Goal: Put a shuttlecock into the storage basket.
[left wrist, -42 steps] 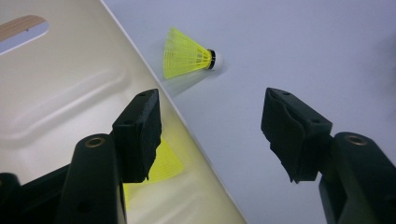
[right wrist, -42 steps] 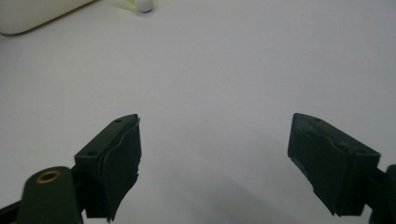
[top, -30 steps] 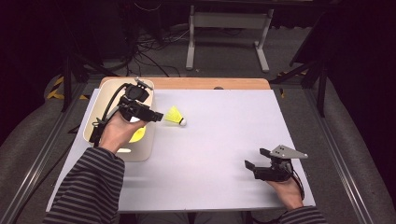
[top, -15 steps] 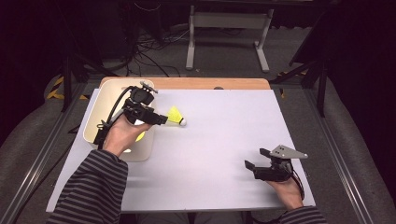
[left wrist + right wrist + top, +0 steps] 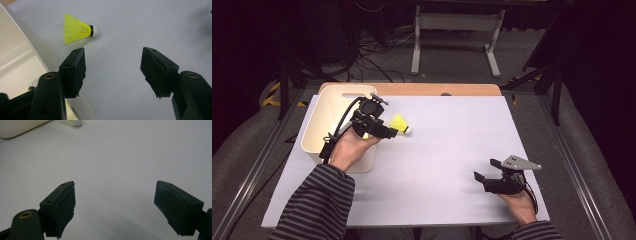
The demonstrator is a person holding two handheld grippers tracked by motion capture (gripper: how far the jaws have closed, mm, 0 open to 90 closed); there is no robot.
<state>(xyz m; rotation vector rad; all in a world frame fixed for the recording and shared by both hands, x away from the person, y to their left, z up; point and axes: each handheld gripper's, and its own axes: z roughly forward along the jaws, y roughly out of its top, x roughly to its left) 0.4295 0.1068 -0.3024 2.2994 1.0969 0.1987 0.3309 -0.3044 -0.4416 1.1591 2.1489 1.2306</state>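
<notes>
A yellow shuttlecock (image 5: pixel 400 123) with a white cork tip lies on its side on the white table (image 5: pixel 447 145), just right of the white bin (image 5: pixel 328 112). My left gripper (image 5: pixel 387 132) hovers at the bin's right rim, open and empty. In the left gripper view the shuttlecock (image 5: pixel 77 28) sits ahead of the left jaw and outside the gap of the gripper (image 5: pixel 112 58). My right gripper (image 5: pixel 484 170) rests low near the table's front right, open with nothing between its jaws (image 5: pixel 115 205).
The bin (image 5: pixel 22 50) stands at the table's left side, with a bit of something yellow (image 5: pixel 364 135) inside, mostly hidden by the hand. A wooden strip (image 5: pixel 437 89) edges the far side. Dark floor, cables and a metal stand lie beyond.
The left hand has shifted slightly to the right toward the shuttlecock. The right gripper has kept still.
</notes>
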